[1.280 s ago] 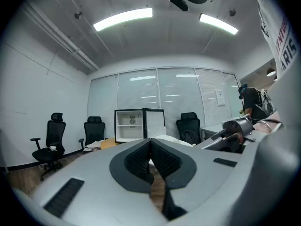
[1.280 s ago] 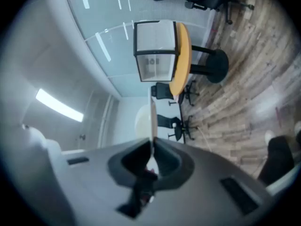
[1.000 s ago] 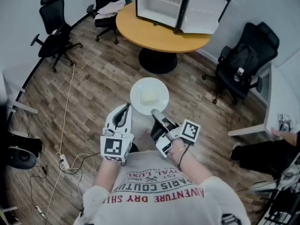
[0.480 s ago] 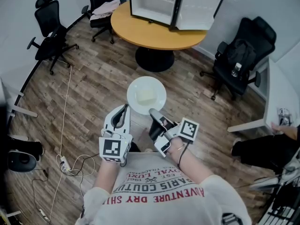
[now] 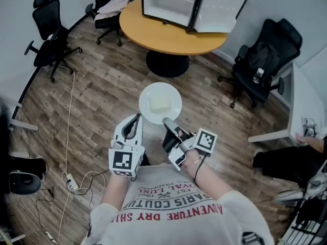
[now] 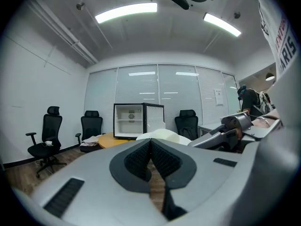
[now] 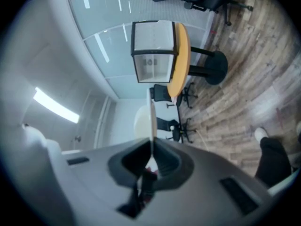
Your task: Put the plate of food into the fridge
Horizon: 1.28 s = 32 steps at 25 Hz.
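Observation:
A white plate with a pale block of food on it hangs level above the wooden floor. My right gripper is shut on the plate's near rim; in the right gripper view the plate shows edge-on, running into the shut jaws. My left gripper is shut with nothing in it, just left of the plate. The small fridge stands on the round orange table ahead, its door swung open; the left gripper view shows the fridge with white shelves inside.
Black office chairs stand left of the table, another to its right with a bottle on the seat. A cable and power strip lie on the floor at left. A white desk is at the right.
The view has shifted slightly nearer the table and fridge. Both grippers and the plate keep the same places relative to me.

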Motion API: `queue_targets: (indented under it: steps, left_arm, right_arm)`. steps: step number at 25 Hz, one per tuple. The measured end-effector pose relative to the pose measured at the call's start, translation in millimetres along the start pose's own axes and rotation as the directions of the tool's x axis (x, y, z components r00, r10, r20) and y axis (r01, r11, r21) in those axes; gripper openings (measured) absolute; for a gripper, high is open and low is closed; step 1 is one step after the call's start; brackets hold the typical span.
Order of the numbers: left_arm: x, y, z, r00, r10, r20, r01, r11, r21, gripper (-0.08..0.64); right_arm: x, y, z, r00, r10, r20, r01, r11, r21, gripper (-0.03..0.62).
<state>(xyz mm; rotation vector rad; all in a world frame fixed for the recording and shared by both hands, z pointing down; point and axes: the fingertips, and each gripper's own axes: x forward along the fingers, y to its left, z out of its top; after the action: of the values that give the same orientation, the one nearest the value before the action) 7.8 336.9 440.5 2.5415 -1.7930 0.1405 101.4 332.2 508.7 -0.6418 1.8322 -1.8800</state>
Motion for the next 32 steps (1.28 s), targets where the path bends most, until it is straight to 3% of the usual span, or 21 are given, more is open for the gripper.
queue_targets:
  steps: [17, 25, 32]
  left_arm:
    - [90.2, 206.1, 7.3, 0.995, -0.094, -0.008, 0.095, 0.996, 0.006, 0.029]
    - [124.9, 252.1, 9.0, 0.99, -0.141, -0.019, 0.141, 0.99, -0.002, 0.029]
    - [174.8, 285.1, 3.2, 0.994, -0.097, -0.043, 0.098, 0.995, 0.009, 0.029]
  right_arm:
    - [197.5, -1.2, 26.7, 0.988, -0.042, 0.146, 0.044, 0.999, -0.01, 0.037]
    - [248.5, 0.1, 50.0, 0.977, -0.047, 0.206, 0.048, 0.999, 0.004, 0.037]
    - [296.7, -5.7, 92.6, 0.98, -0.059, 0.188, 0.056, 0.998, 0.023, 0.037]
